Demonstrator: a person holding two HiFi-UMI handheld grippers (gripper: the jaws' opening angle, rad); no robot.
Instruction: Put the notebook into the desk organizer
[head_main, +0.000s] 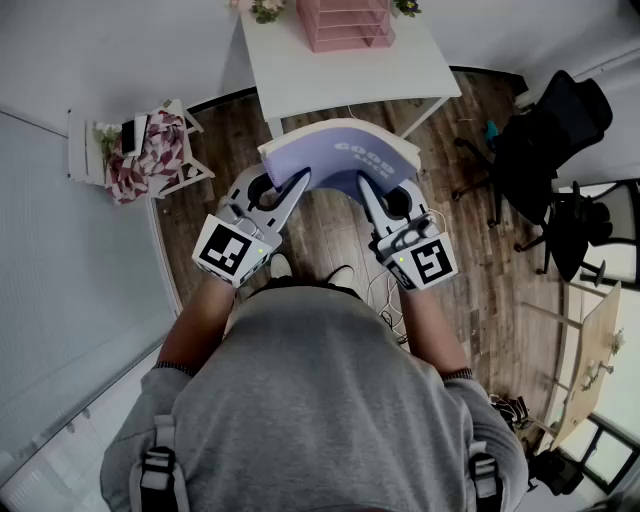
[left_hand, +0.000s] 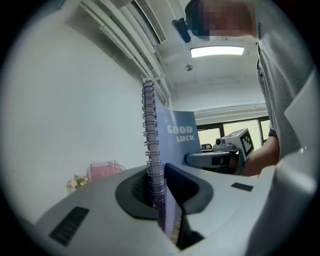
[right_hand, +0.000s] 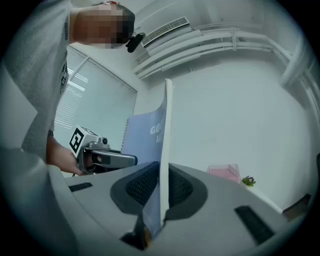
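Note:
I hold a spiral-bound notebook (head_main: 340, 160) with a pale blue "GOOD LUCK" cover between both grippers, above the wood floor in front of the table. My left gripper (head_main: 300, 185) is shut on its wire-spiral edge (left_hand: 151, 150), the cover (left_hand: 179, 142) standing upright between the jaws. My right gripper (head_main: 362, 185) is shut on the opposite page edge (right_hand: 164, 145). The pink desk organizer (head_main: 345, 22) stands at the far side of the white table (head_main: 350, 75); it also shows small in the left gripper view (left_hand: 105, 170) and the right gripper view (right_hand: 224, 172).
A small white rack with a floral cloth (head_main: 140, 150) stands on the left. Black office chairs (head_main: 550, 130) crowd the right side. Flowers (head_main: 265, 10) sit on the table beside the organizer. Cables lie on the floor near my feet (head_main: 385, 290).

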